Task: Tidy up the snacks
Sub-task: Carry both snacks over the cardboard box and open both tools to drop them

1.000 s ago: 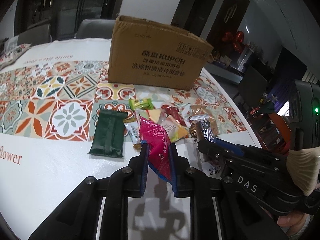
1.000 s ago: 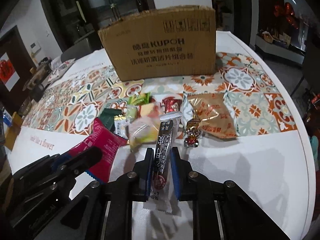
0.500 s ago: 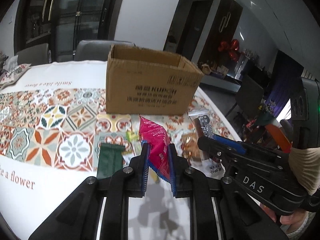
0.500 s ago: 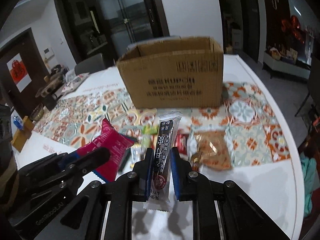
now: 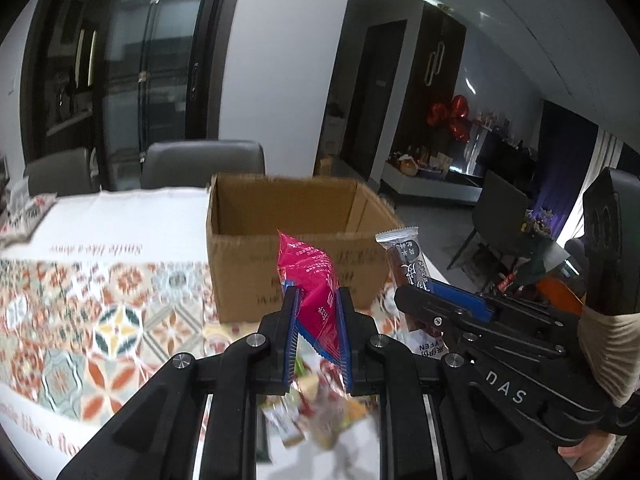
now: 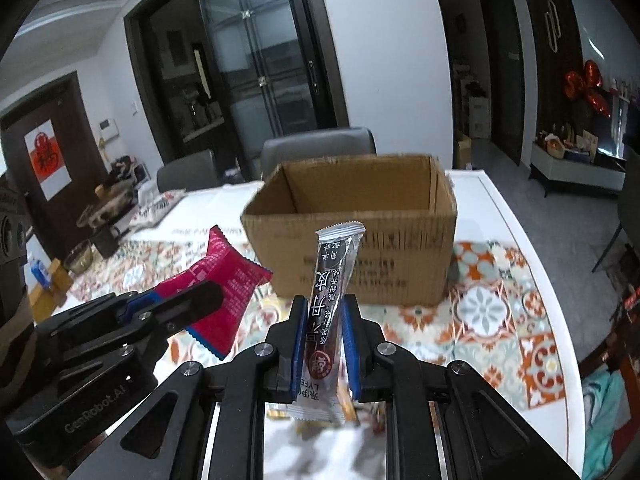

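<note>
My left gripper (image 5: 316, 300) is shut on a pink-red snack packet (image 5: 310, 280) and holds it up in the air, in front of the open cardboard box (image 5: 248, 280). My right gripper (image 6: 324, 312) is shut on a long dark snack bar (image 6: 330, 292), held upright before the same box (image 6: 400, 256). In the right wrist view the left gripper (image 6: 200, 300) and its pink packet (image 6: 228, 288) sit to the left. In the left wrist view the right gripper (image 5: 412, 292) and its dark bar (image 5: 408, 256) sit to the right. The box interior shows as bare cardboard.
Several loose snacks (image 5: 316, 408) lie blurred on the table below the grippers. The table (image 6: 500, 320) has a patterned tile cloth and a white edge. Grey chairs (image 5: 204, 164) stand behind the box. A cluttered side table (image 6: 108, 204) is far left.
Both grippers have risen from the table with their snacks and moved toward the box; its open top now shows. The snack pile has dropped low in both views.
</note>
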